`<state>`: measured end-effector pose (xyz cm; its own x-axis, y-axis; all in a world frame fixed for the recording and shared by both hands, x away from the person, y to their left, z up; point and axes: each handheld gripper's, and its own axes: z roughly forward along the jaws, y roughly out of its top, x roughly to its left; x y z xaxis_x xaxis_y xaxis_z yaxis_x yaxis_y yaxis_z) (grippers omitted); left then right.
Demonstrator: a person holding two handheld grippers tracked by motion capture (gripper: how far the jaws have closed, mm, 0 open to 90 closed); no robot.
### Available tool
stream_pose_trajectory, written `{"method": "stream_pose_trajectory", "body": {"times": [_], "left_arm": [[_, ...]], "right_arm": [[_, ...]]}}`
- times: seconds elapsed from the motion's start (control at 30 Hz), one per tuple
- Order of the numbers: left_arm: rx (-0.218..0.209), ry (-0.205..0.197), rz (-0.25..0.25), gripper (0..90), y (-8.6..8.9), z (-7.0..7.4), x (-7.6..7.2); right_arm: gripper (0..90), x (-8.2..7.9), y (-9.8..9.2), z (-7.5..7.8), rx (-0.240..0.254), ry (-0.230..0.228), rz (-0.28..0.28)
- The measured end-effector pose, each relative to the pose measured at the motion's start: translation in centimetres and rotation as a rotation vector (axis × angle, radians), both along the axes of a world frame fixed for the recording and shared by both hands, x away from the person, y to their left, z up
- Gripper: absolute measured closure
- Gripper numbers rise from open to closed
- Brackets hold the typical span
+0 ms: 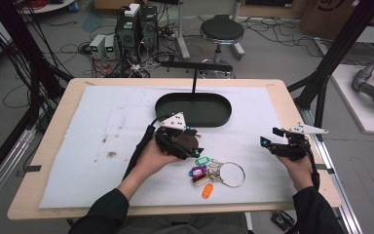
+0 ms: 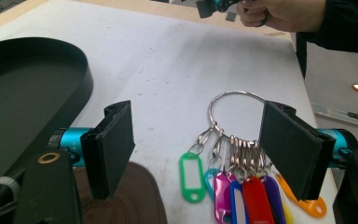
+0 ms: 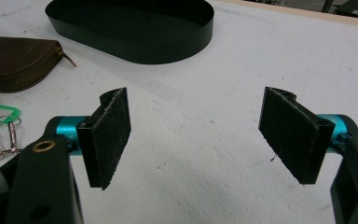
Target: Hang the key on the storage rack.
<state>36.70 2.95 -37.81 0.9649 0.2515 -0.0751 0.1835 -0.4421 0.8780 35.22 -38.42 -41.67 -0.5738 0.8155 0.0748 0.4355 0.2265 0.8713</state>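
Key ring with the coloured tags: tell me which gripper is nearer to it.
Left. The left gripper hovers open right at the key ring, its jaws straddling the tags. The right gripper is open too, off to the ring's right over bare mat.

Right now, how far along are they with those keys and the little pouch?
Barely begun, it seems. The key ring with its coloured tags lies loose on the white mat, the brown pouch is zipped beside it, and the black tray holds nothing. The left gripper hangs open over the keys; the right gripper waits open, holding nothing. Any picking up looks still ahead.
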Motion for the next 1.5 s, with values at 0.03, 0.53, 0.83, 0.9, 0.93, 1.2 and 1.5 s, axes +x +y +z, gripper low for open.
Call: {"method": "stream_pose_trajectory", "body": {"times": [0.03,0.53,0.83,0.9,0.93,1.2,1.5], "left_arm": [[0.003,0.001,-0.007,26.4,-0.4,-0.1,0.1],[0.08,0.047,-0.083,35.1,-5.6,-0.9,1.4],[0.151,0.062,-0.118,43.5,-8.1,-2.0,1.6],[0.17,0.067,-0.132,46.4,-8.9,-2.4,1.5],[0.18,0.064,-0.14,48.2,-9.1,-2.5,1.5],[0.233,0.069,-0.176,58.5,-11.0,-3.3,1.4],[0.296,0.068,-0.187,62.6,-12.7,-4.1,1.4]], "right_arm": [[25.6,0.0,0.0,0.0,0.001,0.001,0.0],[25.7,0.0,0.2,0.0,-0.005,0.001,0.007],[25.7,0.0,0.2,0.0,-0.007,-0.002,0.011],[25.8,0.0,0.2,0.0,-0.008,-0.004,0.014],[25.7,0.0,0.2,0.0,-0.009,-0.004,0.013],[25.8,0.0,0.2,0.0,-0.008,-0.003,0.014],[25.8,0.0,0.2,0.0,-0.008,-0.002,0.016]]}}
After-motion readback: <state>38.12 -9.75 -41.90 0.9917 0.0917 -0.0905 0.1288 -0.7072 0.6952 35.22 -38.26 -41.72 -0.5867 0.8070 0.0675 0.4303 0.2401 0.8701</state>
